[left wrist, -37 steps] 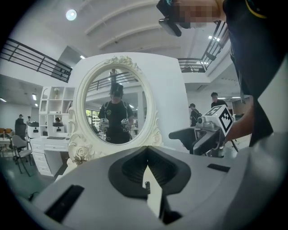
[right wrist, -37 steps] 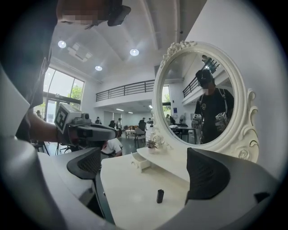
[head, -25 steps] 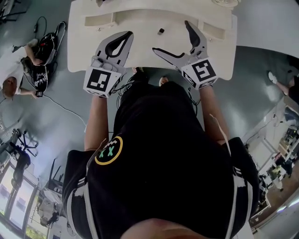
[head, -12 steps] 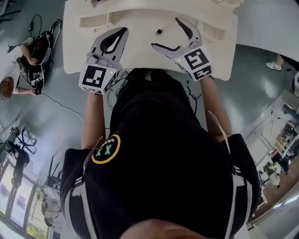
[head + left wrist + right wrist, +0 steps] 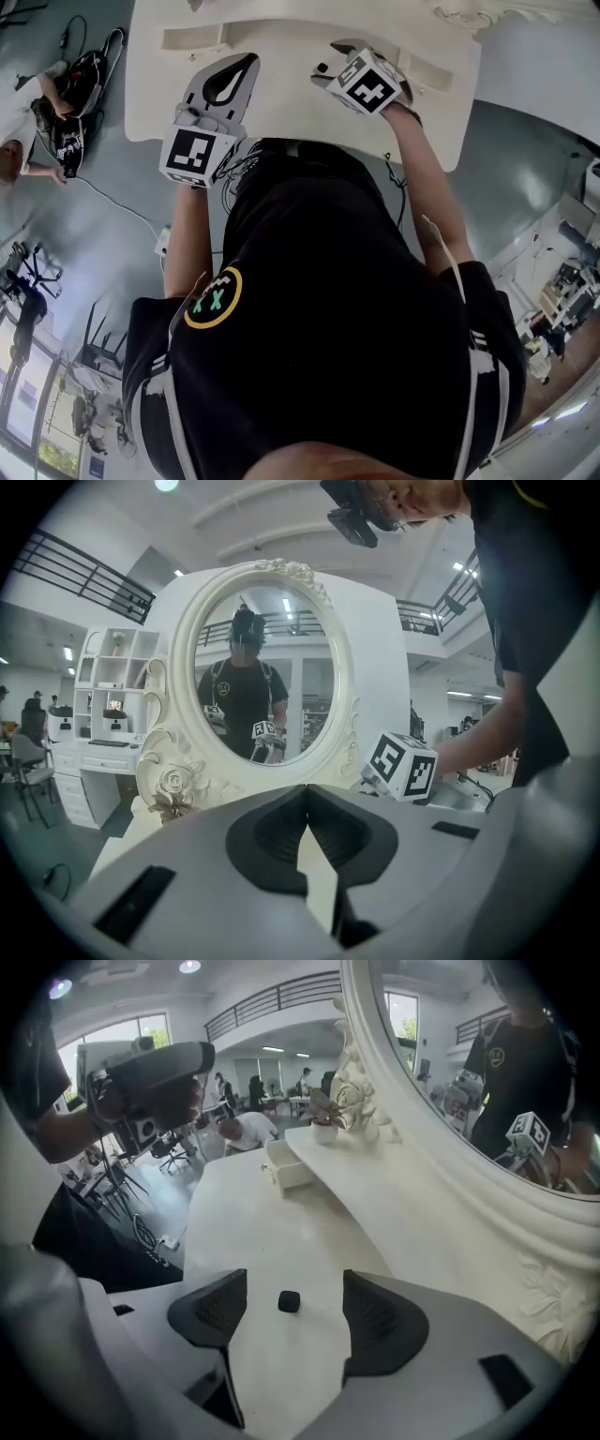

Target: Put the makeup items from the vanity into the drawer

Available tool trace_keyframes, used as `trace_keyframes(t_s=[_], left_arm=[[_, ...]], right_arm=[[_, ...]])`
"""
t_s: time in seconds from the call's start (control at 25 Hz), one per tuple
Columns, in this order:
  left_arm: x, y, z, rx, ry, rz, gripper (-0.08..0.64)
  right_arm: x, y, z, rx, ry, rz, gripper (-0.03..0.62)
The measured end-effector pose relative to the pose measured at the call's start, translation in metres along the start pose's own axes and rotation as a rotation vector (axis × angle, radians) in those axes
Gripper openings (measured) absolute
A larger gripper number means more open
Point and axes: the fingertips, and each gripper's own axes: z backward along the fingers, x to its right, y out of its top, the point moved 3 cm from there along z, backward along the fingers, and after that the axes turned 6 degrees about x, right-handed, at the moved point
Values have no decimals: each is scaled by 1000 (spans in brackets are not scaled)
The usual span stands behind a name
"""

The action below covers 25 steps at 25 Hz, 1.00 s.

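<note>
Starting the pickup: on my right gripper [image 5: 293, 1284] the jaws, just narrowing, stand apart around the black makeup item [image 5: 289, 1302]; pinch next.

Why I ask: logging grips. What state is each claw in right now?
Left claw: shut, empty.
Right claw: open, jaws just been closing, black item between them, not yet touched.
</note>
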Motion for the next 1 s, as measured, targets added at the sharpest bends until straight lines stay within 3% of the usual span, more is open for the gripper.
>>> trace_keyframes(t_s=[0.16, 0.4, 0.64, 1.0], left_arm=[[-4, -2, 3, -12, 22, 10, 20], [-11, -9, 6, -8, 51, 26, 20], [-20, -13, 14, -9, 75, 34, 20], [-27, -13, 17, -2, 100, 40, 20]], right_arm=[[5, -3, -15, -74, 18, 16, 270], [2, -18, -33, -189, 62, 33, 245], [3, -15, -44, -221, 49, 101, 119], [4, -3, -39, -200, 53, 118, 117]])
